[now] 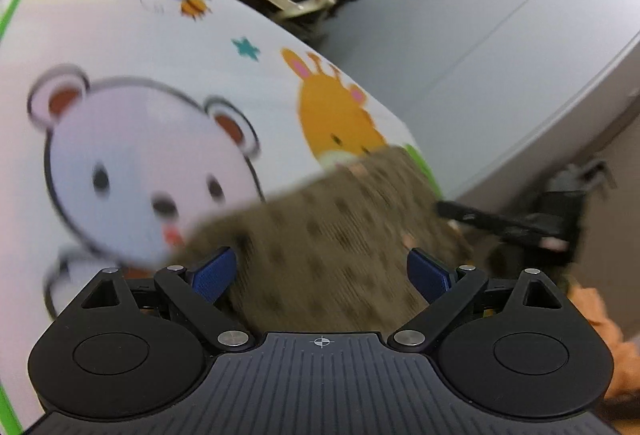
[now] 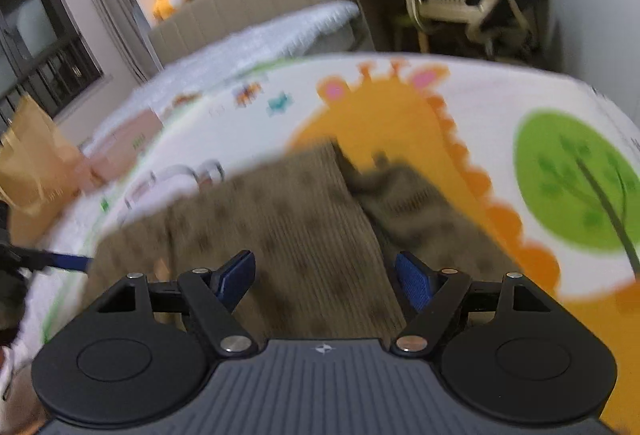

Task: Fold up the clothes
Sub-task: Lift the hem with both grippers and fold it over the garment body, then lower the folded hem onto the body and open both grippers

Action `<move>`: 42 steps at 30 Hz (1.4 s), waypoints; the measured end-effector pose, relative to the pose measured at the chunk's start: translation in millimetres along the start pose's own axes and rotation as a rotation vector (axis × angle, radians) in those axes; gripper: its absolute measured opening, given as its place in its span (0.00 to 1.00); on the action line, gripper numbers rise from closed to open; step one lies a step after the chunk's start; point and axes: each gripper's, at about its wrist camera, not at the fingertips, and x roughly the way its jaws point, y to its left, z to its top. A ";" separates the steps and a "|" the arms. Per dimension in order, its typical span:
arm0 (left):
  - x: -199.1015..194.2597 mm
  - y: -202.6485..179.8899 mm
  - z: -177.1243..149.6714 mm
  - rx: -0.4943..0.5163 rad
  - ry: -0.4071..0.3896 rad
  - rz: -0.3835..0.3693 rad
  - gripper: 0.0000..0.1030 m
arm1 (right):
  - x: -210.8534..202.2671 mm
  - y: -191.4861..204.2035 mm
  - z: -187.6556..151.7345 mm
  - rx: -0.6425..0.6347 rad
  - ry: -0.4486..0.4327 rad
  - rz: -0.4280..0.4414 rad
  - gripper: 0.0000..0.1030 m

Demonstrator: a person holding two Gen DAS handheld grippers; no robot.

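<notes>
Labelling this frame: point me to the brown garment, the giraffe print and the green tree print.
brown garment [image 2: 280,227]: right wrist view, on the ribbed top panel.
giraffe print [image 1: 336,119]: left wrist view, on the orange face.
green tree print [image 2: 576,179]: right wrist view, on the green crown.

Left gripper [image 1: 320,271]: black plastic body, ribbed dark grey top plate with a small white crosshair mark at centre. Two round black housings, one each side, each with a raised disc. Black linkage arms with silver pivot screws, plus triangular cut-outs on the outer brackets. Finger pads [image 1: 212,273] blue, finely textured. Right gripper [image 2: 326,275]: same build, ribbed grey plate with a small white star-like mark, black round housings, silver screws, blue textured pads [image 2: 414,281]. Both views motion-blurred.
</notes>
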 end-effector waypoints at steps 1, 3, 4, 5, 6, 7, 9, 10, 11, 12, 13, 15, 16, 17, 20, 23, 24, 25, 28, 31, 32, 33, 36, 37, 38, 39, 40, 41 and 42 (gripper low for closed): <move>-4.1 3.1 -7.1 -0.021 0.003 -0.030 0.93 | 2.1 -0.8 -7.5 -0.008 0.009 -0.010 0.76; -4.3 9.9 -19.4 -0.057 0.016 -0.066 0.93 | 3.6 3.1 -17.5 -0.041 -0.014 -0.026 0.77; -0.6 15.0 -23.1 -0.079 0.029 -0.069 0.93 | 4.4 5.1 -22.4 -0.057 -0.025 -0.034 0.77; 3.2 19.1 -22.7 -0.103 0.032 -0.065 0.93 | 5.4 9.3 -24.4 -0.073 -0.032 -0.051 0.77; 7.1 23.1 -22.3 -0.128 0.034 -0.061 0.93 | 6.4 13.6 -26.4 -0.089 -0.039 -0.067 0.78; 10.9 27.2 -21.9 -0.152 0.037 -0.057 0.93 | 7.1 17.7 -29.1 -0.099 -0.046 -0.083 0.78; 13.1 31.0 -4.5 -0.178 -0.041 -0.035 0.93 | 6.9 28.3 -37.4 -0.146 -0.051 -0.113 0.79; 14.1 32.8 4.2 -0.190 -0.079 -0.024 0.93 | 5.1 33.3 -41.4 -0.164 -0.049 -0.118 0.79; 11.2 31.8 14.4 -0.178 -0.137 0.003 0.93 | 3.3 38.3 -45.4 -0.183 -0.047 -0.123 0.79; 8.3 30.7 24.5 -0.166 -0.195 0.030 0.93 | 1.2 42.4 -48.8 -0.195 -0.045 -0.123 0.80; 4.5 27.1 33.5 -0.128 -0.250 0.076 0.93 | -1.4 45.7 -51.8 -0.203 -0.039 -0.120 0.80; 0.0 16.5 43.7 -0.066 -0.303 0.170 0.93 | -9.2 49.4 -53.1 -0.210 -0.029 -0.110 0.80; -3.0 11.0 45.1 -0.047 -0.305 0.183 0.93 | -14.3 49.6 -51.6 -0.206 -0.038 -0.102 0.80; -5.6 4.8 41.5 -0.026 -0.302 0.160 0.93 | -20.7 49.2 -48.8 -0.196 -0.063 -0.095 0.82; -8.8 -16.1 27.5 0.059 -0.284 0.102 0.94 | -30.3 49.9 -32.8 -0.146 -0.168 -0.069 0.82; 7.5 -36.4 4.7 0.173 -0.243 0.079 0.95 | -24.7 51.9 -17.2 -0.069 -0.255 -0.010 0.84; 16.9 -35.7 -2.7 0.158 -0.221 0.081 0.95 | -15.3 52.1 -15.4 -0.037 -0.251 0.020 0.86; 26.4 -34.9 -10.1 0.143 -0.199 0.084 0.95 | -4.8 52.4 -15.2 -0.017 -0.232 0.029 0.87; 44.3 -26.3 -35.9 0.128 -0.185 0.148 0.95 | 28.4 56.7 -25.1 -0.037 -0.140 -0.045 0.89; 42.2 -34.6 -53.4 0.234 -0.196 0.214 0.96 | 32.9 62.5 -28.5 -0.077 -0.139 -0.059 0.95; 41.9 -34.1 -56.9 0.247 -0.195 0.231 0.96 | 32.1 61.7 -28.8 -0.074 -0.139 -0.060 0.96; 41.6 -33.6 -60.5 0.260 -0.194 0.248 0.97 | 30.6 62.1 -29.4 -0.071 -0.139 -0.072 0.96; 38.8 -31.6 -69.2 0.286 -0.221 0.244 0.98 | 20.1 62.3 -32.6 -0.077 -0.145 -0.094 1.00; 38.5 -31.2 -69.2 0.284 -0.220 0.244 0.98 | 15.3 61.8 -34.2 -0.082 -0.148 -0.099 1.00; 38.2 -30.8 -69.4 0.283 -0.223 0.241 0.99 | 12.8 61.7 -36.6 -0.095 -0.141 -0.122 1.00; 37.0 -30.4 -68.4 0.280 -0.225 0.236 0.99 | 12.8 62.0 -39.6 -0.114 -0.124 -0.163 1.00; 39.4 -28.4 -64.8 0.275 -0.227 0.230 1.00 | 16.1 61.0 -41.0 -0.128 -0.102 -0.199 1.00; 39.6 -27.2 -64.5 0.271 -0.228 0.223 1.00 | 18.6 60.6 -43.6 -0.134 -0.081 -0.219 1.00; 39.8 -26.1 -64.2 0.267 -0.229 0.217 1.00 | 18.8 59.5 -45.4 -0.128 -0.083 -0.218 1.00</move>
